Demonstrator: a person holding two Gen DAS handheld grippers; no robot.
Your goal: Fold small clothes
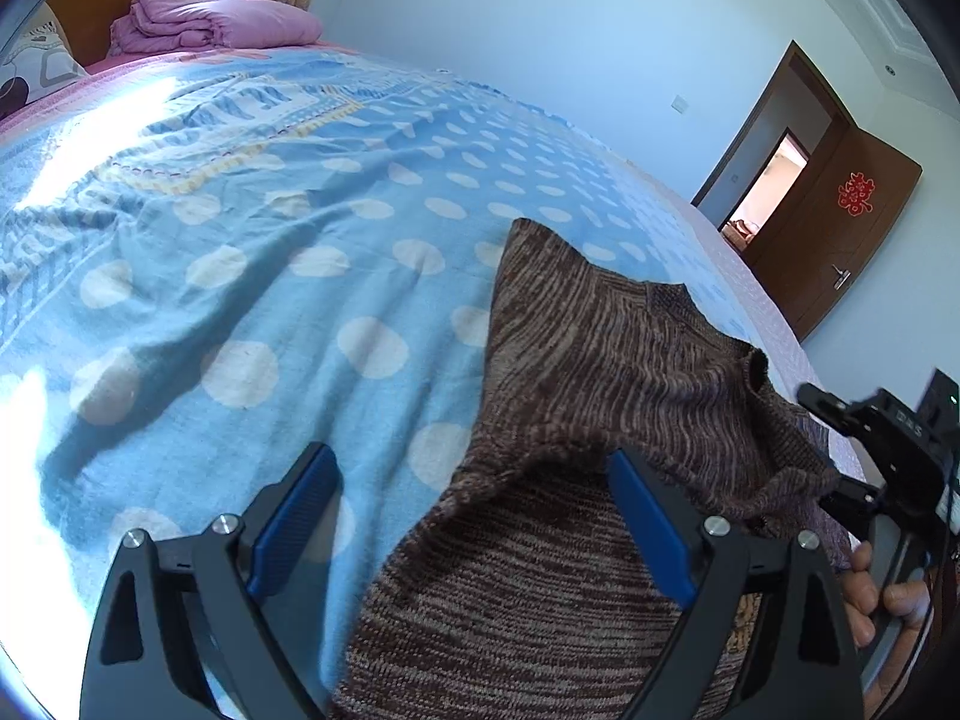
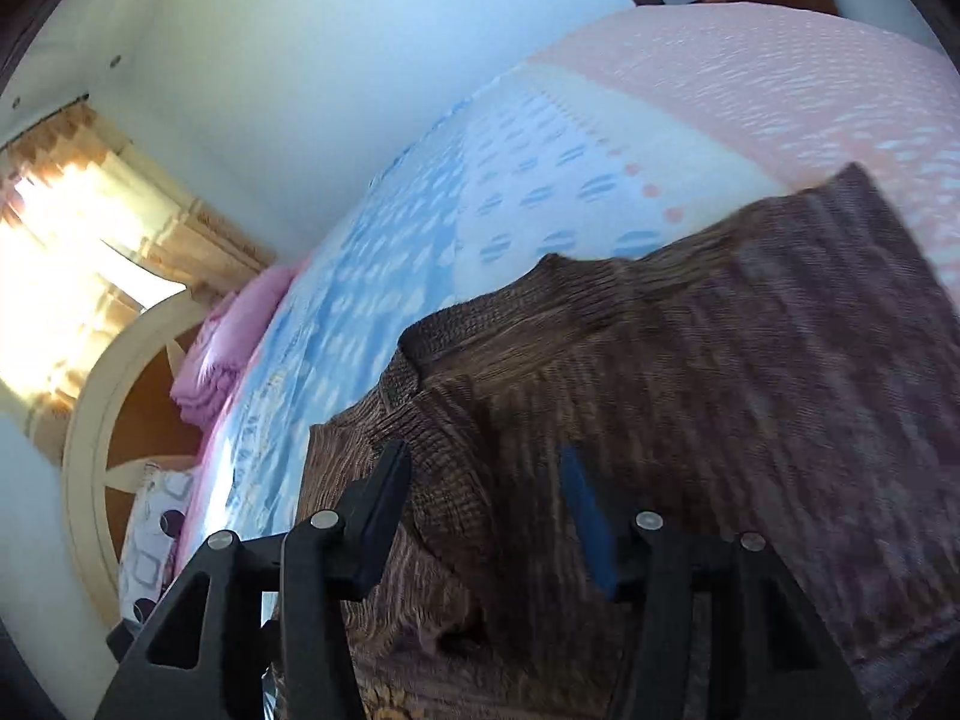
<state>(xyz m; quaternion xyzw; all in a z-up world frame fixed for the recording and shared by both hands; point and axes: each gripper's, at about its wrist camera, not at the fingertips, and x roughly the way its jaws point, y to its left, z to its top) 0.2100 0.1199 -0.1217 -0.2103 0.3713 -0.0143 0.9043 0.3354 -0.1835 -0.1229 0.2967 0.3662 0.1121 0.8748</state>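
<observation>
Brown knit garment (image 1: pixel 600 372) on bed (image 1: pixel 240 276), ahead-right of left gripper (image 1: pixel 474 480).
Both spread; right gripper (image 2: pixel 480 480) nearer, seemingly over the cloth.

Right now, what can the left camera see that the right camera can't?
Only the left wrist view shows the brown door with its red paper sign, and the right gripper held in a hand. Only the right wrist view shows the sunny curtain. Both show the brown knit sweater on the blue dotted blanket, plus the pink folded bedding.
</observation>
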